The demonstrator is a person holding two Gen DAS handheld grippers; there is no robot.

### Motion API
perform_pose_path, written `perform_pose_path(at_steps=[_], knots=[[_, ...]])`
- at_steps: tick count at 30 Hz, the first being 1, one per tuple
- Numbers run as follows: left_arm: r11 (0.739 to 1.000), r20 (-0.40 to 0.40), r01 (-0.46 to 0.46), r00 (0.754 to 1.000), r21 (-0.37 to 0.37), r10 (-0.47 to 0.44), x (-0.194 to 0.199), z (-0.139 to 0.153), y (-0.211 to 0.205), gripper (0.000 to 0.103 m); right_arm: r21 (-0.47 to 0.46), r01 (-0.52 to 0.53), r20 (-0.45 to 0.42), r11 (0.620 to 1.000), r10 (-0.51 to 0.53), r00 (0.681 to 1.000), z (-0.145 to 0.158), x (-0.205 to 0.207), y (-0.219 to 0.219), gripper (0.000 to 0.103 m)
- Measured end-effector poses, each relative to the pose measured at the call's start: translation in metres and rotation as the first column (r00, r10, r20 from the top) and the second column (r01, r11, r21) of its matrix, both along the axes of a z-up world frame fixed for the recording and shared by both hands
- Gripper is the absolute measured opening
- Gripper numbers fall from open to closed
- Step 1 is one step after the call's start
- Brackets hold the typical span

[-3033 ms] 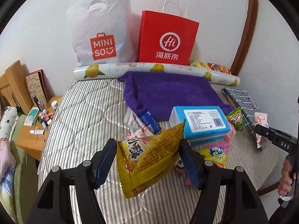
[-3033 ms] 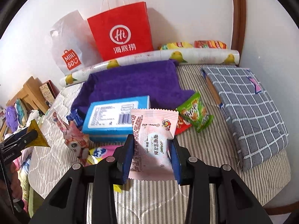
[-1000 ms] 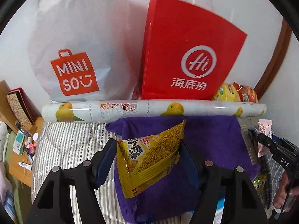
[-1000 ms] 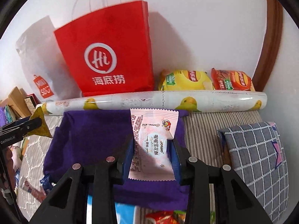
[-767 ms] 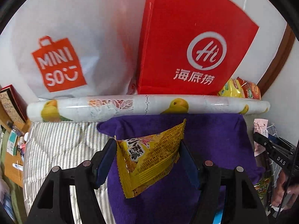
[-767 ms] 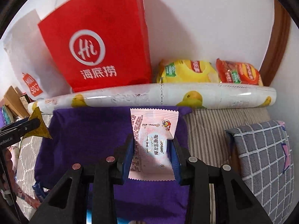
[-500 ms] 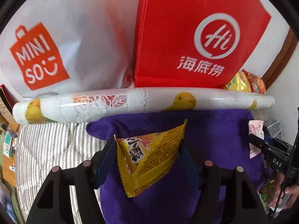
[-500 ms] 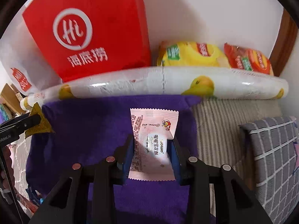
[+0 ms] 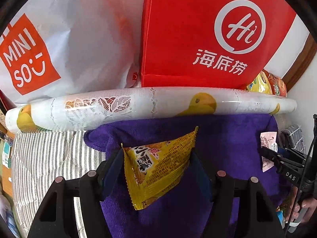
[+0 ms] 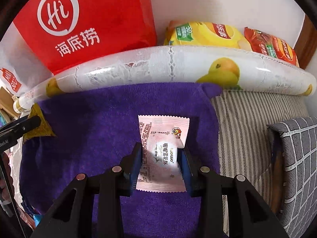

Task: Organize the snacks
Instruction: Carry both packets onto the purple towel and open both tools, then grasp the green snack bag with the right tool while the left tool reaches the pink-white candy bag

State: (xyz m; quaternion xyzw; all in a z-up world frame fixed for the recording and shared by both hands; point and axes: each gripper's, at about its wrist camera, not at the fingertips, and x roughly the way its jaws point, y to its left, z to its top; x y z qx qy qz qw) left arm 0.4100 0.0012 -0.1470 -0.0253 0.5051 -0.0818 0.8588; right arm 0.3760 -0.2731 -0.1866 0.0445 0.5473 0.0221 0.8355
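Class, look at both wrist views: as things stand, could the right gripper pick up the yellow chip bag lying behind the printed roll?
Probably not yet. The right gripper has a pink snack packet between its jaws, which are opening, and the printed roll lies between it and the yellow chip bag.

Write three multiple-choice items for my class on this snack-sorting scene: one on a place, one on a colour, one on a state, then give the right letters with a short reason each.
1. Where do the two crisp bags lie?
A. behind the lemon-print roll
B. on the purple towel
C. on the grey checked cushion

2. What colour is the packet in the left gripper?
A. pink
B. yellow
C. green

3. What is between the fingers of the right gripper?
A. nothing
B. a pink packet
C. a corner of the towel

Answers: 1 A, they show above the roll, against the wall. 2 B, the yellow packet sits between its fingers. 3 B, the pink packet stands between the blue pads as the jaws are opening.
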Motion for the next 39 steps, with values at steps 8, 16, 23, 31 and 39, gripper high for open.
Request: perform_pose_path(at_steps=[8,16,23,31,39], knots=[[1.0,-0.005,-0.002,1.0,-0.003,0.002,-0.003,0.006,0.003,0.078,-0.029,-0.008,0.026,1.0,0.009,1.0,0.012,-0.007,0.004,0.069],[1.0,0.048,-0.005,0.999,0.01,0.005,-0.035,0.038,0.01,0.079,-0.001,0.041,0.111,0.999,-0.04,0.993,0.053,-0.042,0.007,0.069],[1.0,0.112,-0.03,0.993,-0.001,0.03,-0.087,0.075,0.022,0.079,-0.046,0.087,0.237,0.995,-0.074,0.969,0.106,-0.102,0.003,0.069],[0.998,0.156,-0.067,0.985,-0.014,0.068,-0.153,0.099,0.033,0.079,-0.016,0.123,0.275,0.992,-0.114,0.955,0.136,-0.168,-0.023,0.069],[0.993,0.161,-0.117,0.98,-0.017,0.118,-0.201,0.095,0.044,0.079,-0.016,0.145,0.256,0.989,-0.136,0.957,0.126,-0.221,-0.047,0.069]])
